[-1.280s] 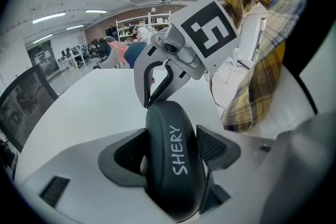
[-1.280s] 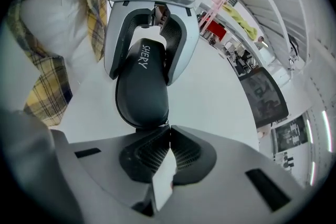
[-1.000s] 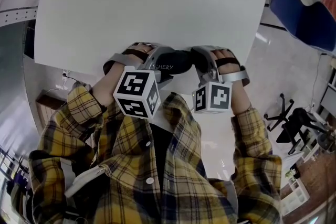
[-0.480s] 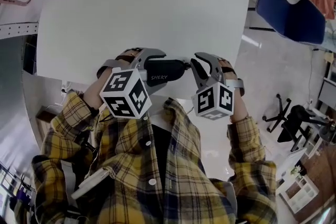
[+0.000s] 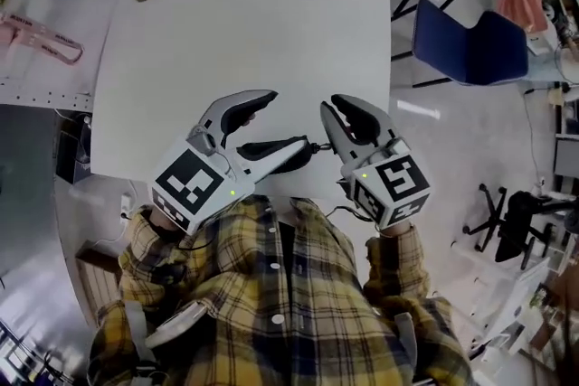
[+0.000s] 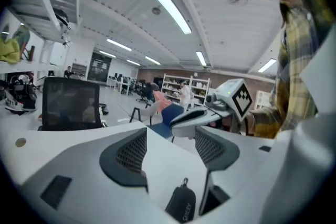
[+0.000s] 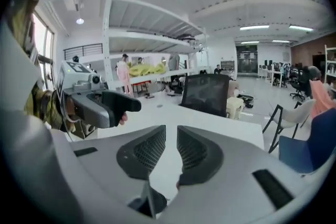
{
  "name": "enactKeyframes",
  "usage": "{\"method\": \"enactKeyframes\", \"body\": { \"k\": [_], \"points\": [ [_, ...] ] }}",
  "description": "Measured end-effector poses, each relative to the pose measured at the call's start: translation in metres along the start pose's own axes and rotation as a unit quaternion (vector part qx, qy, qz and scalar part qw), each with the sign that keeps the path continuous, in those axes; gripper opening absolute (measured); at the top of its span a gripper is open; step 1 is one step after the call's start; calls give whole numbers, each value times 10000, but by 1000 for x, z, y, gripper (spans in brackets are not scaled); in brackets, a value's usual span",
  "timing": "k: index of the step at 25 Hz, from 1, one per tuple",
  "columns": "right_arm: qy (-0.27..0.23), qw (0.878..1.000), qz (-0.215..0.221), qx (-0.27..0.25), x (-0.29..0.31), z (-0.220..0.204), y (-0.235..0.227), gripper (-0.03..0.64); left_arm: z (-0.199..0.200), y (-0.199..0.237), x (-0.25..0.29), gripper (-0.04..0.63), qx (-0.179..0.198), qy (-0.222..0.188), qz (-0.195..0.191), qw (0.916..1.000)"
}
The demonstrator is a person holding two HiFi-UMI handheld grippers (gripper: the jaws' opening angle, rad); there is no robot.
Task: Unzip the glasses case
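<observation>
Case (image 5: pixel 271 146) lies low between the left gripper's (image 5: pixel 289 119) wide-apart jaws. At 3 o'clock, the right gripper (image 5: pixel 333 104), jaws nearly together, touches its zipper end.

The table top (image 5: pixel 226 32) is smooth and matt white. The glasses case (image 6: pixel 181 204) looks like black cloth, dull and soft, with pale print on its side; its zip pull (image 5: pixel 317 145) is too small for me to judge. The left gripper (image 5: pixel 289 117) and right gripper (image 5: pixel 330 115) have pale moulded plastic shells, satin rather than shiny, and their dark pads (image 6: pixel 128 153) carry a fine mesh texture. The shirt (image 5: pixel 298 312) is woven check cloth. The floor (image 5: pixel 470 158) is glossy and catches the lights.
</observation>
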State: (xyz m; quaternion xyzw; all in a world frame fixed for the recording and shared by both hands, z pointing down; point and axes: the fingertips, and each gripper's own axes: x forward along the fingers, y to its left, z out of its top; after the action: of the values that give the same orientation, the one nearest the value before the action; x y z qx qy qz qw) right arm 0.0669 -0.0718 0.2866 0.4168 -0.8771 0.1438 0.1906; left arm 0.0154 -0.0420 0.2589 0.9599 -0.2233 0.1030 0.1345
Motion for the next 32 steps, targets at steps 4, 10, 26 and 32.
{"method": "enactKeyframes", "body": {
  "k": [4,10,26,32],
  "points": [
    [-728,9971,-45,195,-19,61,8,51,72,-3,-19,272,-30,-1076,421,9933],
    [-1418,9897,66,203,-49,113,30,51,124,-24,-39,100,-105,-1778,553,9825],
    [-1625,9862,316,76,-68,110,55,-2,105,-32,-39,8,-130,-1239,871,9884],
    [-1577,9867,372,95,-63,109,53,-2,105,-31,-34,8,-104,-1183,862,9892]
  ]
}}
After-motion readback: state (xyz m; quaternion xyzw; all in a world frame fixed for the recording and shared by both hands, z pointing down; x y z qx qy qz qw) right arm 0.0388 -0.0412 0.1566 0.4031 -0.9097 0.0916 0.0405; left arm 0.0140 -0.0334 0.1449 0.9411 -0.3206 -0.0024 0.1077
